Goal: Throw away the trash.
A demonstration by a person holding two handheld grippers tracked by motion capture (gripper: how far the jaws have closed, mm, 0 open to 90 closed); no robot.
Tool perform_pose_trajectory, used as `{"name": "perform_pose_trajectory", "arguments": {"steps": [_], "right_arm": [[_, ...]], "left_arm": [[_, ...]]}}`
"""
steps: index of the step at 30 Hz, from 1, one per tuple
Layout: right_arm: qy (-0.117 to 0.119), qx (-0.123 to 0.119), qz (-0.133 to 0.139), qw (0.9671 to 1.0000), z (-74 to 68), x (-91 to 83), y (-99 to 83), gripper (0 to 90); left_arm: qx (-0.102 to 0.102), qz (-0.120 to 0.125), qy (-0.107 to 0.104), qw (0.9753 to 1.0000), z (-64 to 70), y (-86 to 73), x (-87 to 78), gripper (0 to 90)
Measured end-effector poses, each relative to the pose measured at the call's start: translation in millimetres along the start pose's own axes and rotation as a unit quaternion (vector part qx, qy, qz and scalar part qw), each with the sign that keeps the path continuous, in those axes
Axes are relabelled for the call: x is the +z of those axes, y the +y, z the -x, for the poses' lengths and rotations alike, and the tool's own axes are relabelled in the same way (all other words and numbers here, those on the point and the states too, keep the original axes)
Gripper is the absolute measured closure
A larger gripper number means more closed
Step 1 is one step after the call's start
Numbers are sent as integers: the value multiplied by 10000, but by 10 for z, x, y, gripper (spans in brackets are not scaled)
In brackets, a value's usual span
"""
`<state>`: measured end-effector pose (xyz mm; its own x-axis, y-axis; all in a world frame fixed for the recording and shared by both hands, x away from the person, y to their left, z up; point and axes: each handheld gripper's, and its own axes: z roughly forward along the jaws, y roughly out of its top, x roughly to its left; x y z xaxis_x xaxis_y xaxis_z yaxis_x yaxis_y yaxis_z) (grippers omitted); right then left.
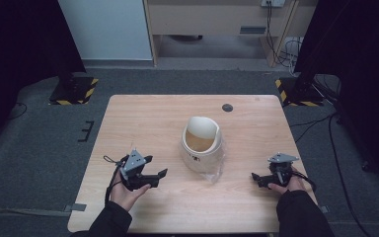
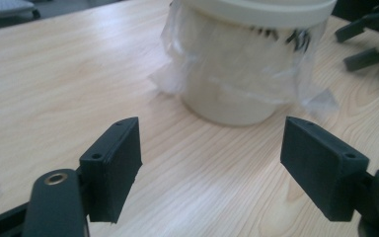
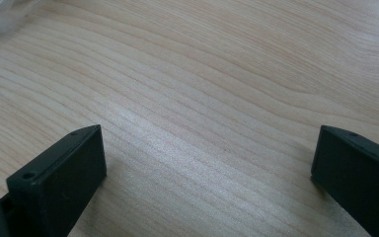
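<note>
Both grippers spread wide, empty, either side of the tub.
Left gripper and right gripper flank the cream plastic tub, mid-tabletop; its loose clear plastic film could slip or snag when pinched.

We see a pale wood-grain table with a small dark disc. The tub is cream, tan inside, wrapped in clear film. Both grippers show black jaws and grey plates; the floor is dark grey.

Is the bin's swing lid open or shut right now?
Open: the white bin has its lid tipped up, baring the tan inside.
</note>
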<state>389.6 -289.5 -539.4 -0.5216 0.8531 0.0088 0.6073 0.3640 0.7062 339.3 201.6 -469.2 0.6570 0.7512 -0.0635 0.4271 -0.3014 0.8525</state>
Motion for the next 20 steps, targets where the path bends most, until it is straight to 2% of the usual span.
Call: {"name": "perform_pose_trajectory", "arguments": {"steps": [2,7,12,16,20], "right_arm": [[0,0,0,10000,0,0,0,5],[0,2,0,10000,0,0,0,5],[1,2,0,10000,0,0,0,5],[0,1,0,10000,0,0,0,5],[1,1,0,10000,0,0,0,5]], "left_arm": [[-83,-199,-6,9998,-63,-63,-17,199],[-198,-713,131,9972,-203,-228,-61,165],[-279,-892,423,9947,-338,-352,-109,147],[-264,-1169,695,9904,-459,-443,-119,139],[-335,-1352,760,9873,-537,-499,-89,136]]}}
